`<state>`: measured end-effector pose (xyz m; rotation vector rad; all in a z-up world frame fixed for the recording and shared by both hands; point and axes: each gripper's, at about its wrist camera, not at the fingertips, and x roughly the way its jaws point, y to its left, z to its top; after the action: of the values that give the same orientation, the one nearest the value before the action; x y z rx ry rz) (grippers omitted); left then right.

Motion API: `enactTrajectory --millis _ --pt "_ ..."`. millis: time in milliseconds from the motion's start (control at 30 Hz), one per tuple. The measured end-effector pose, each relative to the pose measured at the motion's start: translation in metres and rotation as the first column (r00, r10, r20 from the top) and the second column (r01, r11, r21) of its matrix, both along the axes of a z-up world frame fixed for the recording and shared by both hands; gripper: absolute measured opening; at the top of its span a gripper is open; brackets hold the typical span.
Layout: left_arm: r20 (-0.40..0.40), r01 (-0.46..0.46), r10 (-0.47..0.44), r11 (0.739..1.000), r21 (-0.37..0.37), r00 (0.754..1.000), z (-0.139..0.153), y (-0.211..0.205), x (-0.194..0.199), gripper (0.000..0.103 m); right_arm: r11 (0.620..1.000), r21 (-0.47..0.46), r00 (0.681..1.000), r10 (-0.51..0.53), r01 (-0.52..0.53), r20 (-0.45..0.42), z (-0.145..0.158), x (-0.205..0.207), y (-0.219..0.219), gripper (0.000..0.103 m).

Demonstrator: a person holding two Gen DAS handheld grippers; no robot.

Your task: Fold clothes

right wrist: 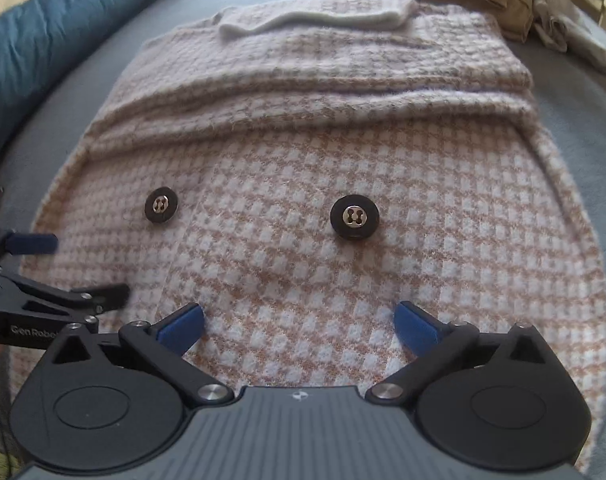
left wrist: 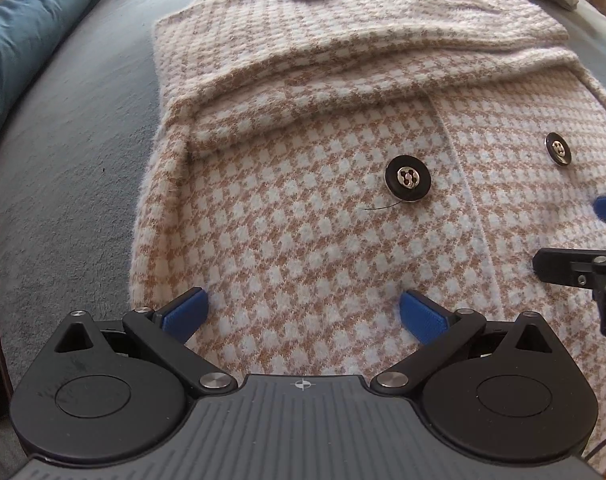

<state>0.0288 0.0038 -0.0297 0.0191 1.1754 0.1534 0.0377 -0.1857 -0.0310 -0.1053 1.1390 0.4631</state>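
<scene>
Your houndstooth cardigan lies folded on the grey bed, sleeves laid across its far end, buttons facing up. Both your left tongs and right tongs hover over its near edge spread fully wide, holding nothing. Pinch only the top layer and the fold may slip; a button could snag too.

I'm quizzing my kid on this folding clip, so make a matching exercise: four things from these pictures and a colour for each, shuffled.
Things:
1. pillow
2. buttons
3. cuff
4. gripper pads

Colours:
A. plain white
B. bright blue
C. teal
D. black with a metal centre

Pairs: 1-C, 2-D, 3-A, 4-B
</scene>
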Motion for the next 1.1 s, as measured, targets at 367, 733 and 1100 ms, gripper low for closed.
enactTrajectory --millis 367,733,1100 --pt "-0.007 -0.011 0.011 1.0 0.002 1.0 0.0 0.002 0.002 0.103 0.999 -0.036 0.998 -0.007 0.009 0.059 -0.003 -0.009 -0.001 0.103" --pt "0.012 -0.019 0.018 1.0 0.01 1.0 0.0 0.002 -0.002 0.103 0.999 -0.006 0.995 -0.037 0.038 0.092 -0.003 -0.027 -0.009 0.103" --pt "0.067 0.184 -0.179 0.98 -0.073 0.982 0.007 0.024 -0.026 0.103 0.983 -0.08 0.971 0.176 -0.165 0.164 -0.001 -0.075 -0.023 0.103"
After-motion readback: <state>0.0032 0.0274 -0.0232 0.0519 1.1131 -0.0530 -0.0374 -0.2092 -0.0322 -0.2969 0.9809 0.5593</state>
